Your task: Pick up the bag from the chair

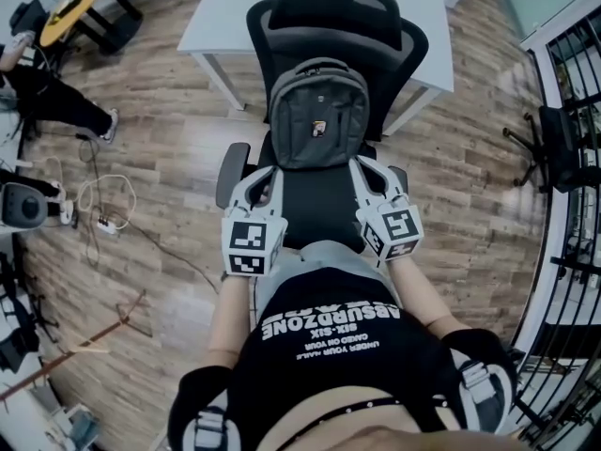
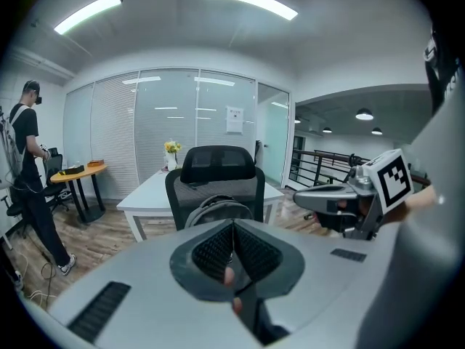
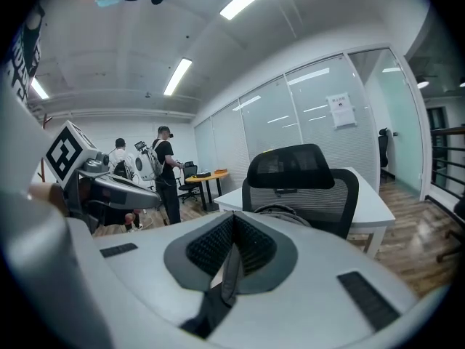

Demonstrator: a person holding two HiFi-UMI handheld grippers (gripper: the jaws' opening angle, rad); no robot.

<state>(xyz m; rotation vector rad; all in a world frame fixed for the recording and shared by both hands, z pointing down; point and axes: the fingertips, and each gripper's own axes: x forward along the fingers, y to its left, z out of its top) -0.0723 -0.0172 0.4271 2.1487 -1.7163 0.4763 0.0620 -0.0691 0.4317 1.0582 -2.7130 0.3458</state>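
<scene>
**Bag (image 1: 317, 116) rests on office chair (image 1: 324, 12)**

A grey bag stands upright on the seat of a black chair, its back against the mesh backrest, in the head view. The left gripper (image 1: 266, 173) and the right gripper (image 1: 364, 165) are held low over the seat. One is close beside each lower corner of the bag, and whether either touches it cannot be told from above.

In the left gripper view, that gripper's fingers (image 2: 214, 251) are pressed together pad to pad with nothing between them. The bag's rounded top shows just beyond their tips. The right gripper view shows the same. Its ribbed fingers (image 3: 211, 247) are closed on each other and empty, with the bag's top and the chair's headrest past them.

A white bench (image 1: 225, 12) stands behind the chair, with a vase of yellow flowers (image 2: 172, 150) on it. The floor (image 1: 169, 148) is wood plank, and cables (image 1: 103, 205) trail across it at the left. A person in black (image 2: 27, 158) stands at the left of the room, in front of a glass wall (image 2: 182, 122). A dark railing (image 1: 573, 101) runs along the right.
</scene>
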